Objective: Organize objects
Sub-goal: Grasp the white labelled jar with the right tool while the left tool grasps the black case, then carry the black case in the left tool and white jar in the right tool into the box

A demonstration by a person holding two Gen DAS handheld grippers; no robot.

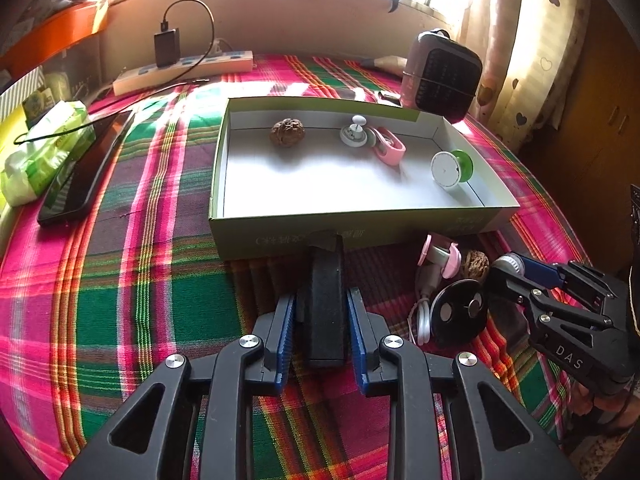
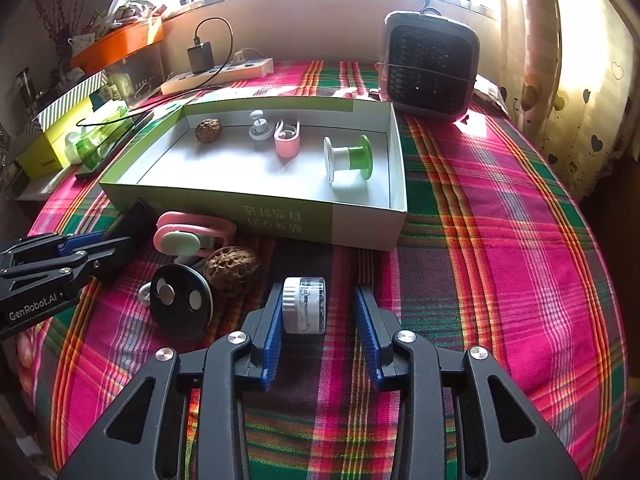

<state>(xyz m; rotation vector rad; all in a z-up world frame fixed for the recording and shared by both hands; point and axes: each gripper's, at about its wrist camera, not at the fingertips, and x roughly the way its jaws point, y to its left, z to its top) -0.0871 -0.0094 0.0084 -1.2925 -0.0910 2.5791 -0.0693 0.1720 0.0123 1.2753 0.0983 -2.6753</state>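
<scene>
**Both grippers at the front wall of the box**

My left gripper (image 1: 321, 312) is clamped on a black block (image 1: 325, 300) whose tip touches the green box (image 1: 360, 236). My right gripper (image 2: 320, 322) sits part-open around a small white jar (image 2: 304, 310); only the left pad touches it. Between them crowd a black disc (image 2: 182, 304), a walnut (image 2: 232, 266) and a pink clip (image 2: 192, 236). Inside the box I count four things: a second walnut (image 2: 208, 130), a white knob (image 2: 260, 126), a second pink clip (image 2: 287, 140) and a green spool (image 2: 348, 158). Bare plaid cloth (image 2: 500, 220) lies open to the right.
</scene>
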